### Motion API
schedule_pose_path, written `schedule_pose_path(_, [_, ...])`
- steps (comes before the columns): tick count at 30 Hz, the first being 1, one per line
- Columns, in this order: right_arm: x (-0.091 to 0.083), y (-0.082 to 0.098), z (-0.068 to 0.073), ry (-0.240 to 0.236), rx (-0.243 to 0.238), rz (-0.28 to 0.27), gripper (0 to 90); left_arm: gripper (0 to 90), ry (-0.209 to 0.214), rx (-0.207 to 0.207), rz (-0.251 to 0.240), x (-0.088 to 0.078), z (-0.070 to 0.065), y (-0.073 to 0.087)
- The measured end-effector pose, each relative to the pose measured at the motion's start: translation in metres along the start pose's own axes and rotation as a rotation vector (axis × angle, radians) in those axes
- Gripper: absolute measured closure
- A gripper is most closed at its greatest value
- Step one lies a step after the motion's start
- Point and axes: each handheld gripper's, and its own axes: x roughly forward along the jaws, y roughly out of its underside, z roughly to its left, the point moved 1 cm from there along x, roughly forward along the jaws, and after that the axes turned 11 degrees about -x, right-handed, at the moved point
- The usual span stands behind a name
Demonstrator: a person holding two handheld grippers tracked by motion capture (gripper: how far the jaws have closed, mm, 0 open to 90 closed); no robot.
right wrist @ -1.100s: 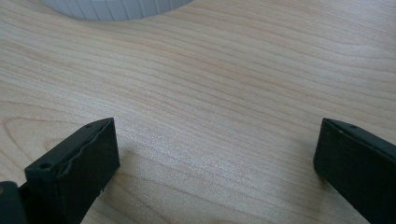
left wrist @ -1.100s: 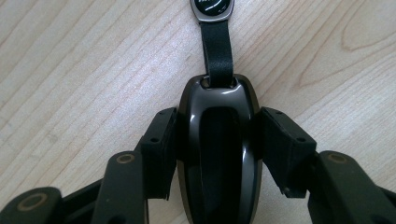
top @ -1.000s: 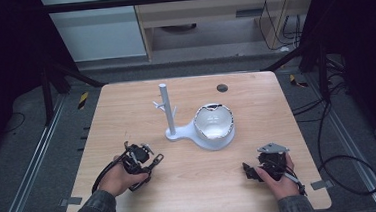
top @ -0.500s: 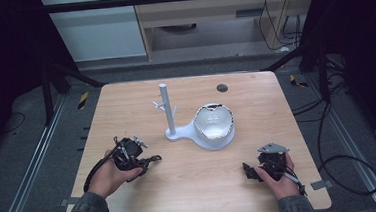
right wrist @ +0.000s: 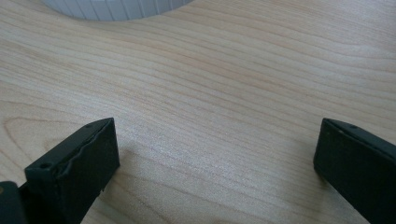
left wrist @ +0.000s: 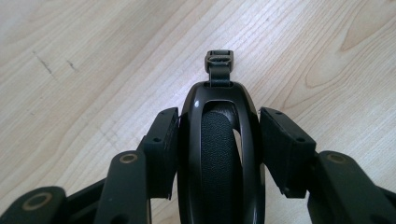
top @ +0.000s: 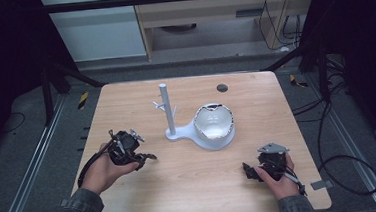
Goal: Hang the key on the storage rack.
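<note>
Light wooden surface, white stand with upright grey post and bowl-shaped base beyond both tools, small dark round disc farther off

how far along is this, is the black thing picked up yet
Done: the left gripper has its fingers shut on the glossy black oval earcup of a headset, off the light wooden table in the high view. In hand: carrying it. Left: probably hanging it on the white pegged stand. The right gripper rests open.
</note>
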Motion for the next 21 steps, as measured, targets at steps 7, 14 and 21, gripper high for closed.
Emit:
schedule_pose_path(7, [0.0,0.0,0.0,0.0,0.001,0.0,0.5,49.1,-0.004,-0.009,-0.044,-0.021,0.006,-0.007])
schedule_pose_path(14, [0.0,0.0,0.0,0.001,0.001,0.0,0.5,49.1,-0.005,-0.025,-0.088,-0.043,0.014,-0.014])
schedule_pose_path(21, [0.0,0.0,0.0,0.0,0.001,0.0,0.5,49.1,-0.017,-0.03,-0.139,-0.068,0.02,-0.024])
